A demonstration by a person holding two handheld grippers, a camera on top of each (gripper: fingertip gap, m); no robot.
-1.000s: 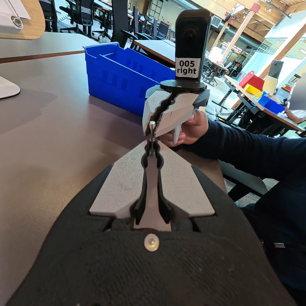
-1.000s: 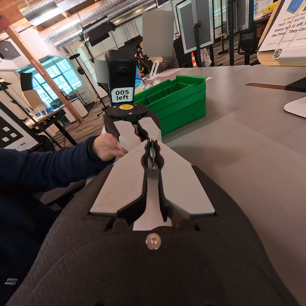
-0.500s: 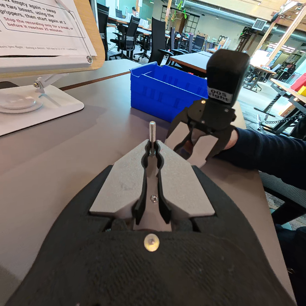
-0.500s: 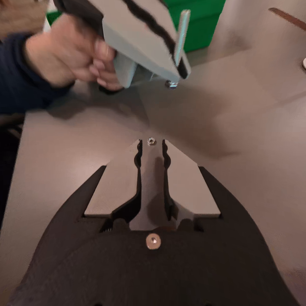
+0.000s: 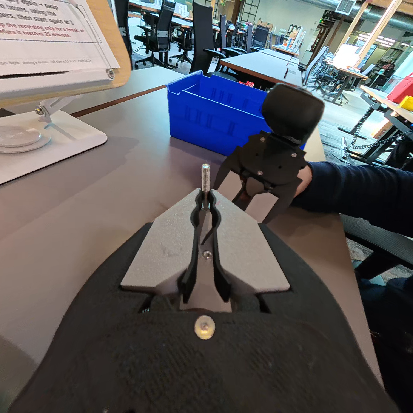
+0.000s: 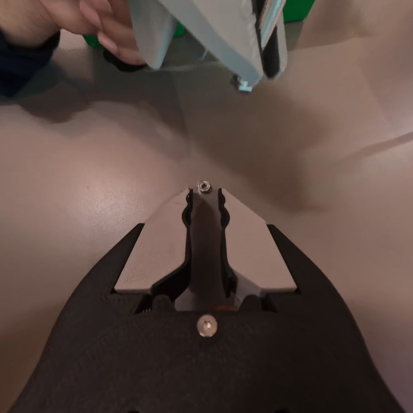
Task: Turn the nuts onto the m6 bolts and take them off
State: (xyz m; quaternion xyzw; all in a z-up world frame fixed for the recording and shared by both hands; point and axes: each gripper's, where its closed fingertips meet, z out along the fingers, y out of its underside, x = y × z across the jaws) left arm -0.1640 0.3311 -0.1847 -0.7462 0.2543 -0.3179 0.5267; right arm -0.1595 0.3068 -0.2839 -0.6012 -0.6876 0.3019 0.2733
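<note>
The left gripper (image 5: pixel 205 196) is pinched tight on a bolt (image 5: pixel 205 178), which stands upright with its threaded shank rising clear above the fingertips. The right gripper (image 6: pixel 203 192) is spread, its fingers pointing down at the grey table (image 6: pixel 78 178), and a small hex nut (image 6: pixel 203 186) lies flat on the table just beyond the gap between its tips (not touching either finger). In the left wrist view that nut (image 5: pixel 207 254) shows through the gap between the closed fingers. A blue bin (image 5: pixel 212 118) sits further back, beside a white stand (image 5: pixel 44 143).
</note>
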